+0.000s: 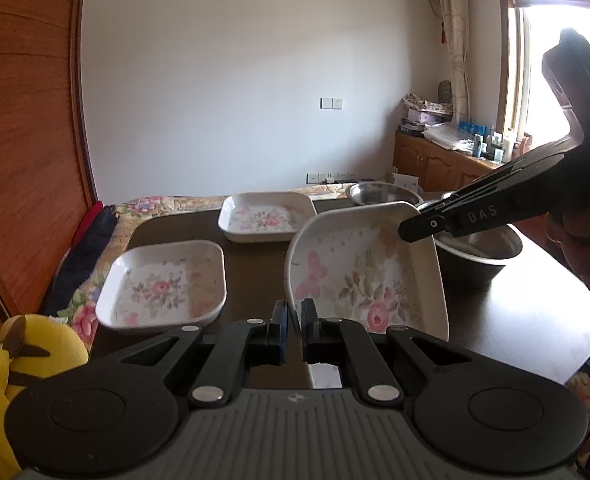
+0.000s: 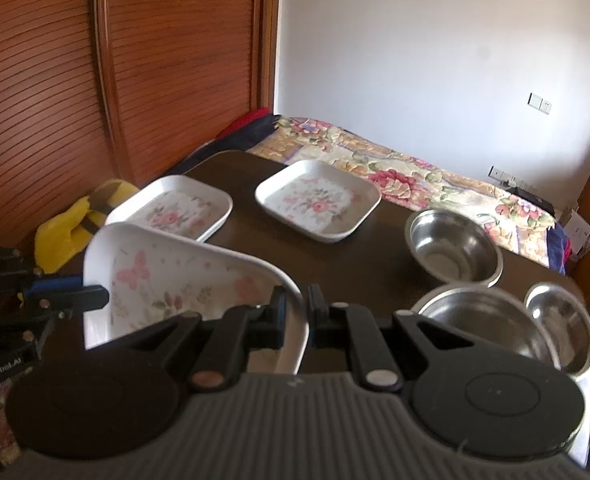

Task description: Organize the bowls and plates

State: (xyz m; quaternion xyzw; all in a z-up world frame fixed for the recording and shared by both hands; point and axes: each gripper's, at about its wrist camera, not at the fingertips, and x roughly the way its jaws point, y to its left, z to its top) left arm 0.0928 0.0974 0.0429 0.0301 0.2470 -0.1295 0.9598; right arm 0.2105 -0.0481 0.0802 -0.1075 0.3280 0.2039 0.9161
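Floral square plate (image 1: 359, 276) hung tilted above the dark counter (image 1: 255, 264), its opposite rims pinched by the left tool (image 1: 293, 320) and right tool (image 2: 296, 312), both clamped shut on it, seemingly for stacking onto a matching plate (image 1: 163, 284).

From my left tool's camera, one plate (image 1: 163, 284) lies on the tabletop (image 1: 255, 256) at near left, another plate (image 1: 269, 216) behind it toward the middle. A third plate (image 1: 359, 276) hangs tilted above the tabletop, right of both. Behind it, at right, I see bowls (image 1: 383, 194). The bed (image 1: 163, 203) runs behind the tabletop.
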